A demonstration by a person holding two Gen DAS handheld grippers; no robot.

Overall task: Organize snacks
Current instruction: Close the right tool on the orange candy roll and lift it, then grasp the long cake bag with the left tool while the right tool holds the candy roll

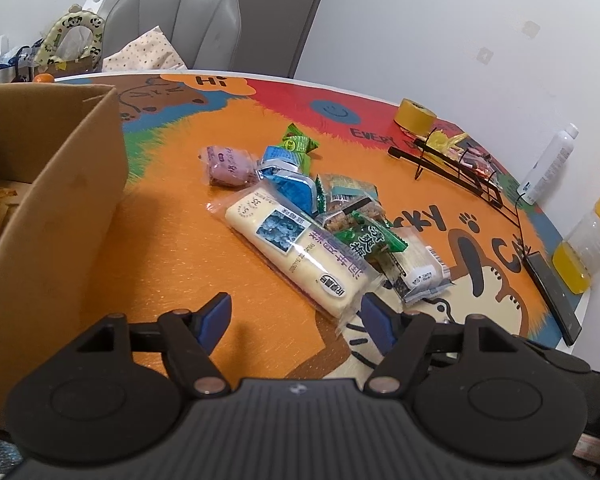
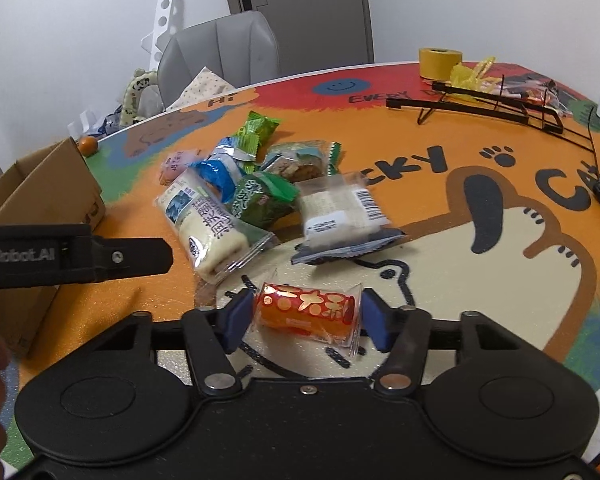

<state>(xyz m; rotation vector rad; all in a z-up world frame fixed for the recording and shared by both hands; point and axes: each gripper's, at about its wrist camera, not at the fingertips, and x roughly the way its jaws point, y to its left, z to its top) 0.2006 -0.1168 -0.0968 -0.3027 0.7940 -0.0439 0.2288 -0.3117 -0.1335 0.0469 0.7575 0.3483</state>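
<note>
A red snack roll (image 2: 306, 309) with gold print lies crosswise between my right gripper's (image 2: 306, 312) blue pads, which touch both of its ends. The snack pile sits mid-table: a long white cake roll (image 1: 296, 256) (image 2: 204, 220), a purple pack (image 1: 224, 164), a blue pack (image 1: 288, 184), green packs (image 1: 298, 144) and a white cake pack (image 2: 340, 208). My left gripper (image 1: 296, 306) is open over the table, nothing between its fingers, with the white roll's near end by its right finger. An open cardboard box (image 1: 60, 200) (image 2: 40, 184) stands at the left.
A black wire rack (image 1: 460, 168) holding small packets stands at the far right by a yellow tape roll (image 1: 414, 114). A white bottle (image 1: 548, 164), a yellow drink bottle (image 1: 580, 256) and a phone (image 1: 552, 292) line the right edge. A grey chair (image 1: 180, 20) stands behind the table.
</note>
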